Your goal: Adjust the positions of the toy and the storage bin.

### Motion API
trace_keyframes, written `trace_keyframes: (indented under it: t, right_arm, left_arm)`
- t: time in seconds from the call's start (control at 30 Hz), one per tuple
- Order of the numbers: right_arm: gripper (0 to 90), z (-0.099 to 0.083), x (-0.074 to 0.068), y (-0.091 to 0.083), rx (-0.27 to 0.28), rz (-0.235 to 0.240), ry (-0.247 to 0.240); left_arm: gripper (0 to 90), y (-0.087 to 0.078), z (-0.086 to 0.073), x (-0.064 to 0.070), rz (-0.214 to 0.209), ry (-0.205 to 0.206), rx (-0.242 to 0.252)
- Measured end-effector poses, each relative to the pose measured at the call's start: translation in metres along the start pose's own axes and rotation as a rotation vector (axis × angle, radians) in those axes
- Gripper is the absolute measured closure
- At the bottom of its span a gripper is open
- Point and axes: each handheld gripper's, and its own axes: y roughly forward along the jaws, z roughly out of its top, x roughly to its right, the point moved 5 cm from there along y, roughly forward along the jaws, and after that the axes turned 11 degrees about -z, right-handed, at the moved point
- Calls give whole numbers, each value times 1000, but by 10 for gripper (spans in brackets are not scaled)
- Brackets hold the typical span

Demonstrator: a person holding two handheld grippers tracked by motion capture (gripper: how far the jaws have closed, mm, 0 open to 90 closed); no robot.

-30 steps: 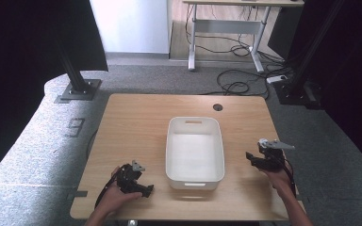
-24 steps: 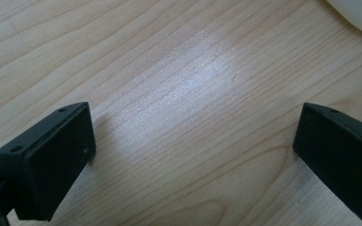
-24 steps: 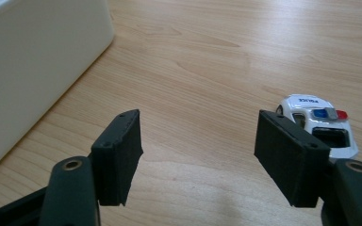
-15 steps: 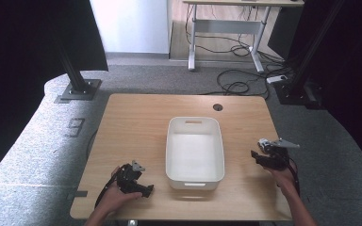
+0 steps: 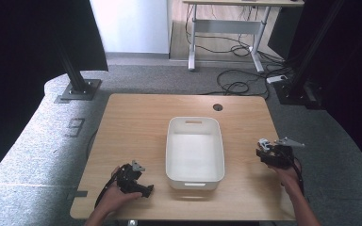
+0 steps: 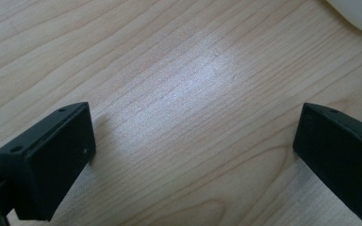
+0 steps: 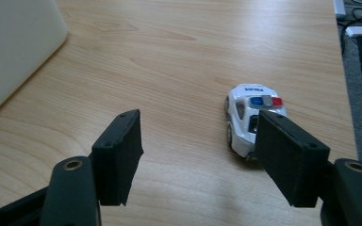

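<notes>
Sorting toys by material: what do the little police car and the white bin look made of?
Police car: likely glossy painted plastic or die-cast metal; its shiny white body leaves that open. White bin: probably matte moulded plastic, with rounded corners and cut-out handles.

This looks like a lab or recording studio. A pale wooden surface [image 5: 160, 122] with a round cable hole [image 5: 218, 107] near its far right corner stands on grey carpet [image 5: 37, 141], flanked by black curtains [image 5: 23, 52] and black metal stands [image 5: 78, 82]. Beyond its far edge, loose black cables [image 5: 235, 87] trail under a white-legged desk [image 5: 226, 33].
</notes>
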Motion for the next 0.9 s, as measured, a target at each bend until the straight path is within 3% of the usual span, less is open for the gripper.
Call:
trace_keyframes:
  t: [0.5, 0.63, 0.9]
  right_arm:
    - [326, 6, 28, 7, -3, -29, 17]
    - [334, 6, 30, 11, -9, -13, 38]
    - [334, 6, 24, 22, -31, -27, 7]
  left_arm:
    - [0, 0, 0, 0, -2, 3, 1]
    - [0, 0, 0, 0, -1, 3, 1]
    - [0, 0, 0, 0, -2, 3, 1]
